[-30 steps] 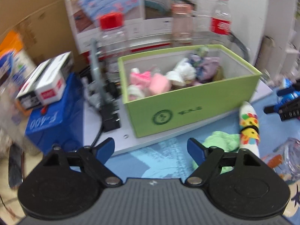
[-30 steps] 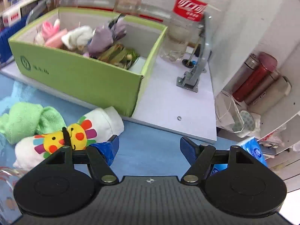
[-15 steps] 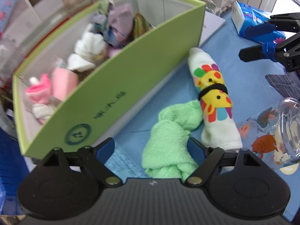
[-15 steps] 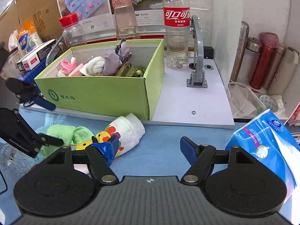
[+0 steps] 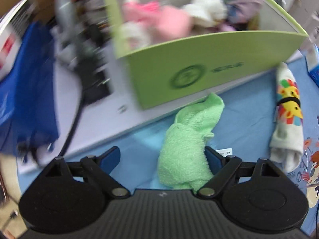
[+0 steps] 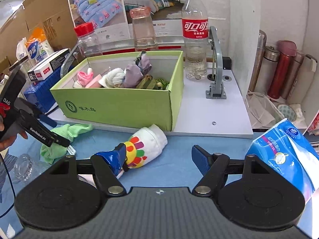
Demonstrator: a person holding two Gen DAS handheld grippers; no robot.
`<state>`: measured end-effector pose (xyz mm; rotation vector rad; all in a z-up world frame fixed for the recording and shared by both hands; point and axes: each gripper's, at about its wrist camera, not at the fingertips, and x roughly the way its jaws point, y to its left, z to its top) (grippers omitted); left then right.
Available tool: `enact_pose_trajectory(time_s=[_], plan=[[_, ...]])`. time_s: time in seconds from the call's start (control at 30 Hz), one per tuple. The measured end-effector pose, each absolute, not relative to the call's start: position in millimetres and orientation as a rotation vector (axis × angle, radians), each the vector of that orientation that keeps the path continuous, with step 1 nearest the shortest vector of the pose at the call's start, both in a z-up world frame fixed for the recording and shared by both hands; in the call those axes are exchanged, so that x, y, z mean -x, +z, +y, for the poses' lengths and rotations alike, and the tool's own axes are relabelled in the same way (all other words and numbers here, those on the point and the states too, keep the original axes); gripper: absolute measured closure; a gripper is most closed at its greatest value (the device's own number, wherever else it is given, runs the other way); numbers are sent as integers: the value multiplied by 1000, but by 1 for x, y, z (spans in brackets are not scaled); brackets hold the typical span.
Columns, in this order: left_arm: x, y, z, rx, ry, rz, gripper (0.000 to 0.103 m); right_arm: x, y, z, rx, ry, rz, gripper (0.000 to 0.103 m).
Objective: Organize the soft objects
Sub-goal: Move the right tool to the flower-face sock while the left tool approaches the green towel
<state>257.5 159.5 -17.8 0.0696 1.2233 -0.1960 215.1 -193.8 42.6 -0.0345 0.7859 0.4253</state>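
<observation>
Blurred clutter behind; green towel [image 5: 187,149] partly hidden between wide jaws, right jaws wide, empty.

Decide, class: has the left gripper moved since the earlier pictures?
Yes. The left gripper has closed in on the green towel lying before the green box, seen from the right wrist.

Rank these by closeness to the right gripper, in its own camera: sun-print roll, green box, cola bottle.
From the right gripper:
1. Sun-print roll, just ahead, at the left jaw.
2. Green box, behind the roll, on the white board.
3. Cola bottle, farthest, behind the box's right corner.
</observation>
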Motion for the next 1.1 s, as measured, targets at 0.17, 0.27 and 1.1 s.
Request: enact_pose_trajectory(time_s=[0.17, 0.27, 1.1], plan=[[-219, -19, 217, 35, -92, 1193, 15, -207, 46, -181, 54, 454, 782, 45], [-199, -13, 240, 94, -55, 1162, 15, -205, 47, -174, 59, 456, 780, 45], [-135, 12, 229, 217, -9, 904, 14, -275, 9, -64, 296, 522, 1092, 44]])
